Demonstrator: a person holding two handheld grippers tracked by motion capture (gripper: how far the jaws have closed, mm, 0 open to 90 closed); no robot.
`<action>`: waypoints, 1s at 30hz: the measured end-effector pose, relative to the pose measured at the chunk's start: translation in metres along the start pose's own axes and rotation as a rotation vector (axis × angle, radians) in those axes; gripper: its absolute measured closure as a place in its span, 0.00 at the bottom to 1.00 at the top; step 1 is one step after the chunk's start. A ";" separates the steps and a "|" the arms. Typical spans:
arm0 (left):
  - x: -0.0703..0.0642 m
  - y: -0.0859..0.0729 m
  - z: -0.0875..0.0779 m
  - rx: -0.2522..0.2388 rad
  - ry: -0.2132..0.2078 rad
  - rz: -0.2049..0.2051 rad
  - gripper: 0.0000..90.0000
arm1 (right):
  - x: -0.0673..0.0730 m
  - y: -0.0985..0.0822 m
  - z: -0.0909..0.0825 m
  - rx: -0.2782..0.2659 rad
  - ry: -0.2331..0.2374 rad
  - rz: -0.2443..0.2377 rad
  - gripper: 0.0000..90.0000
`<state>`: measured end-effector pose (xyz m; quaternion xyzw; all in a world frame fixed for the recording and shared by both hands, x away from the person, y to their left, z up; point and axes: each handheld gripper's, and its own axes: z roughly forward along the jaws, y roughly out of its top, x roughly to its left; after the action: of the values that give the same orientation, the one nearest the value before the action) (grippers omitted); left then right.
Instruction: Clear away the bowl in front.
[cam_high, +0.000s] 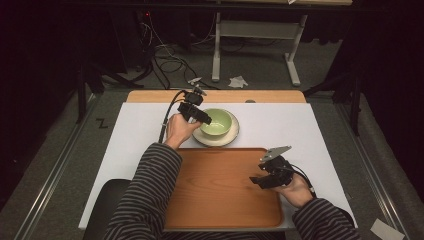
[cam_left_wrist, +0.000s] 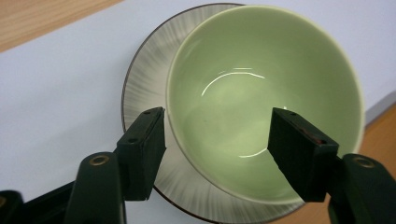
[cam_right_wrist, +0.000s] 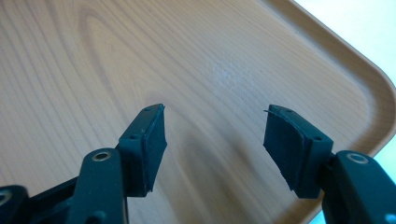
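Observation:
A pale green bowl (cam_high: 217, 122) (cam_left_wrist: 261, 88) stands empty on a ribbed, dark-rimmed saucer (cam_high: 222, 140) (cam_left_wrist: 147, 65) at the middle back of the white mat. My left gripper (cam_high: 205, 120) (cam_left_wrist: 217, 119) is open at the bowl's near left rim. In the left gripper view one jaw hangs outside the wall over the saucer and the other inside the bowl; neither pad clearly presses on it. My right gripper (cam_high: 255, 180) (cam_right_wrist: 215, 114) is open with nothing between its jaws, hovering low over the right part of the wooden tray (cam_high: 215, 200) (cam_right_wrist: 93, 56).
The tray lies at the near edge of the white mat (cam_high: 140, 125), which covers a wooden table (cam_high: 150, 96). Behind the table, cables (cam_high: 167, 62), a grey stand's legs (cam_high: 216, 55) and a crumpled paper (cam_high: 238, 81) lie on the floor.

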<state>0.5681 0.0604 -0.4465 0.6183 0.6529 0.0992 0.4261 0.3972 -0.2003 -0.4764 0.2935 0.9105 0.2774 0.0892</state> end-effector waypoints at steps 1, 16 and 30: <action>0.002 0.001 0.003 0.006 0.010 -0.008 0.44 | 0.000 0.000 0.000 0.003 0.000 0.001 0.45; 0.009 -0.002 0.026 0.051 0.053 -0.059 0.61 | 0.000 0.000 -0.001 -0.002 0.005 -0.009 0.45; 0.010 -0.002 0.032 0.077 0.062 -0.062 0.77 | -0.002 0.000 -0.003 -0.017 0.004 0.006 0.46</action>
<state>0.5900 0.0559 -0.4714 0.6104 0.6879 0.0798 0.3846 0.3979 -0.2034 -0.4739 0.2950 0.9074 0.2858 0.0892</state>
